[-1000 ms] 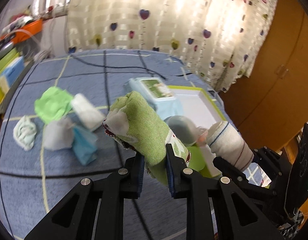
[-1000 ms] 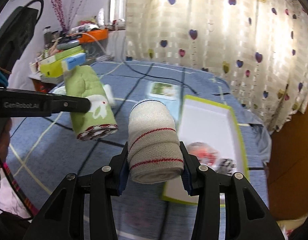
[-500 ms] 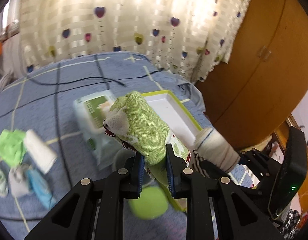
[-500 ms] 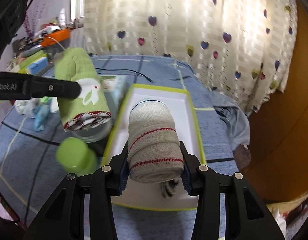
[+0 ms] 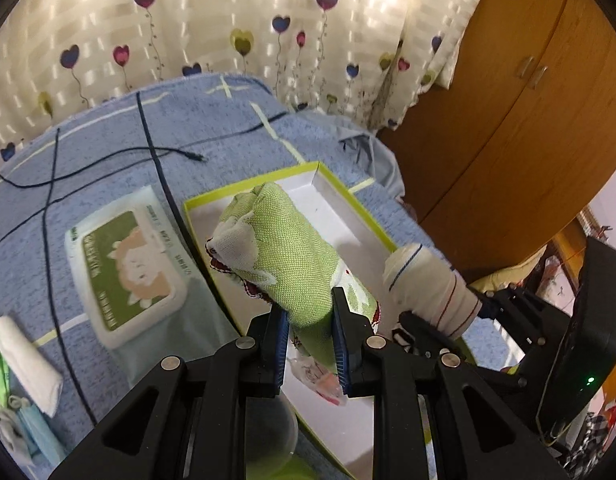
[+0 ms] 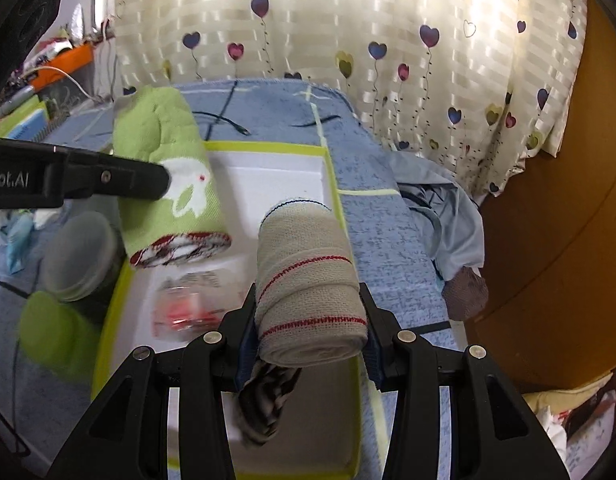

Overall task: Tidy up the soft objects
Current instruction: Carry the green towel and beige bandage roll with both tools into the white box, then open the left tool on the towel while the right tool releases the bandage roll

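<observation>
With my left gripper point(image 5: 309, 330) clamped on the rolled green woven towel point(image 5: 284, 256) and my right gripper point(image 6: 308, 334) clamped on the beige red-striped bandage roll point(image 6: 308, 280), both above the white, lime-rimmed shallow tray point(image 6: 268, 176), I should lower each onto bare floor, clear of the items inside, before releasing.

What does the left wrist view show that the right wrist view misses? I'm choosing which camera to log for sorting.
Only the left wrist view shows the wet-wipes pack beside the tray and a white rolled cloth on the bedspread at the left edge.

Only the right wrist view shows a striped dark sock lying in the tray under the right gripper.

Both show the white tray with the green rim, the green rolled sock clamped in the left gripper, and the beige rolled sock clamped in the right gripper.
</observation>
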A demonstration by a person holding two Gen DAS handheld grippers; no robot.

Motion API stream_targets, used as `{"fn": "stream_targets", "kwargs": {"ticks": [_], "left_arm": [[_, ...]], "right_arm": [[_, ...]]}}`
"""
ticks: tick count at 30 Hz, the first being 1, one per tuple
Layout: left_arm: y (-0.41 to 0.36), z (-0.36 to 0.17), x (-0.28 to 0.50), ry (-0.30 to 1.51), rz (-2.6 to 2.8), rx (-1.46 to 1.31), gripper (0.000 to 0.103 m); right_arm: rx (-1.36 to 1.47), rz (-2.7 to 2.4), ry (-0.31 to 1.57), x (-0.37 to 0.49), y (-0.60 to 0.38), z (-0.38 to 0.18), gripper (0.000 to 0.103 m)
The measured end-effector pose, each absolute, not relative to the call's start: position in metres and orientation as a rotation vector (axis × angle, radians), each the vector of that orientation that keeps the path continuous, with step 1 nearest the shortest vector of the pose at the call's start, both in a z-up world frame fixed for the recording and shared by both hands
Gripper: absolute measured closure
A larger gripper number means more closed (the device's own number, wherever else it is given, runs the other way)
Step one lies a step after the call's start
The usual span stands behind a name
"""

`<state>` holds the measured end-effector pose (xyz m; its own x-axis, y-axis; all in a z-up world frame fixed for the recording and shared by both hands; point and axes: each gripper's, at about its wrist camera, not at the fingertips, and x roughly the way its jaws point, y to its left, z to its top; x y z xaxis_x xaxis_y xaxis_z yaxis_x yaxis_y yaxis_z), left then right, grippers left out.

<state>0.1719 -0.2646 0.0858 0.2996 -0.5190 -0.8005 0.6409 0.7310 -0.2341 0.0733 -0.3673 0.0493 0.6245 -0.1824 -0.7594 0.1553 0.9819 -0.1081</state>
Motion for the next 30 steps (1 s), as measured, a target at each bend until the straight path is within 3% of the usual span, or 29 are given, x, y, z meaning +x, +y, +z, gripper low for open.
{"fn": "stream_targets", "kwargs": {"ticks": [13, 20, 30], "left_arm": [[-0.282, 0.064, 0.185, 1.056, -0.757, 0.178, 0.082], [-0.284, 0.068, 0.184, 1.037, -0.758, 0.174, 0.076], [-0.278, 0.078, 0.172, 1.013, -0.756, 0.175, 0.072]], "right_arm": [[-0.064, -0.185, 0.913, 0.087, -0.371, 0.035, 0.057], [-0.065, -0.168, 0.868, 0.085, -0.370, 0.044, 0.041], [-0.063, -0.184, 0.848, 0.080, -0.365, 0.053, 0.040]]}}
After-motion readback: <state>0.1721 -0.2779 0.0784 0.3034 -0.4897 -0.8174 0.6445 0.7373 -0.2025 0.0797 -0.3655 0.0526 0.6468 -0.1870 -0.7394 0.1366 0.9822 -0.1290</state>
